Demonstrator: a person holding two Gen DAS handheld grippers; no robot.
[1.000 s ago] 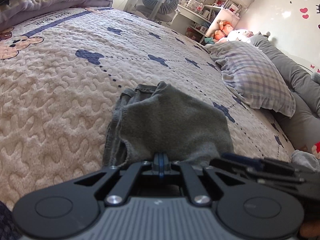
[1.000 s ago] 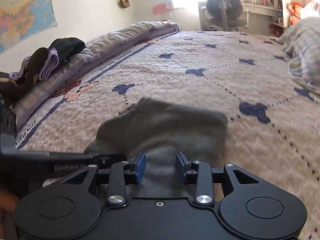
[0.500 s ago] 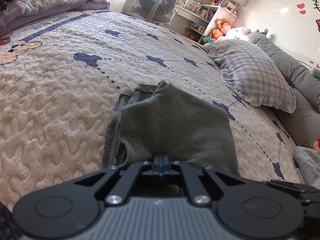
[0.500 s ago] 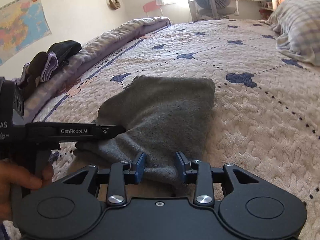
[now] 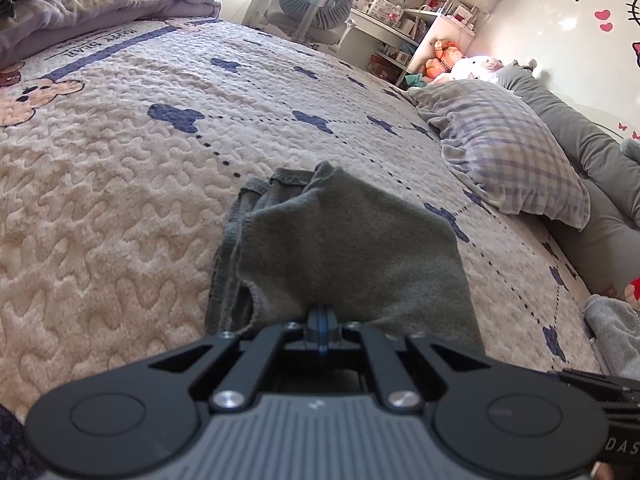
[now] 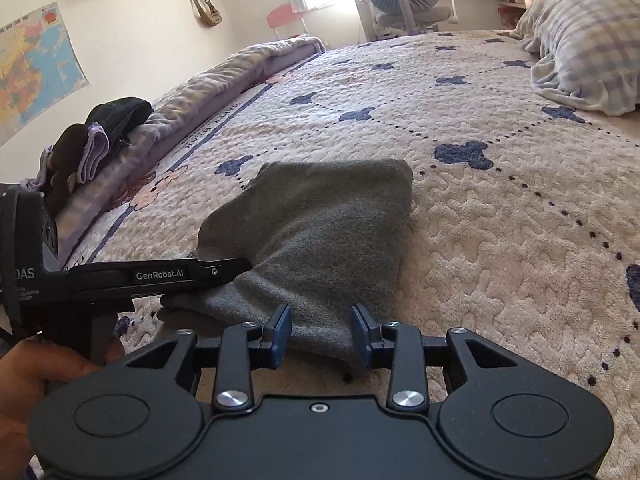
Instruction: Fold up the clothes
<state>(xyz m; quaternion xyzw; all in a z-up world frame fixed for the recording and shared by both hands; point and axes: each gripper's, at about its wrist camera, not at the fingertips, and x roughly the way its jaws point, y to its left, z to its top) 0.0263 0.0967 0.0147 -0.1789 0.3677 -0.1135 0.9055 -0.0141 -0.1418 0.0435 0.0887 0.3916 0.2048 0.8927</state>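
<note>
Grey garment (image 5: 352, 248) lies partly folded on the quilted bedspread (image 5: 120, 200), near edge lifted. Left gripper (image 5: 322, 314) pinches that near edge, fingers pressed together on the cloth (also seen from the side in the right view, held by a hand (image 6: 36, 376)). Right gripper (image 6: 322, 330) has fingers spread apart over the garment's near corner, pads not pressing it. Plaid pillow (image 5: 516, 152) off to the right.

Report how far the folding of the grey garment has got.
Done: the grey garment already lies doubled into a compact shape on the quilt. In hand: the left gripper is shut on its near edge; the right gripper is open, fabric between its jaws. Left: closing on it and finishing the fold; other clothes wait at the bedside.
</note>
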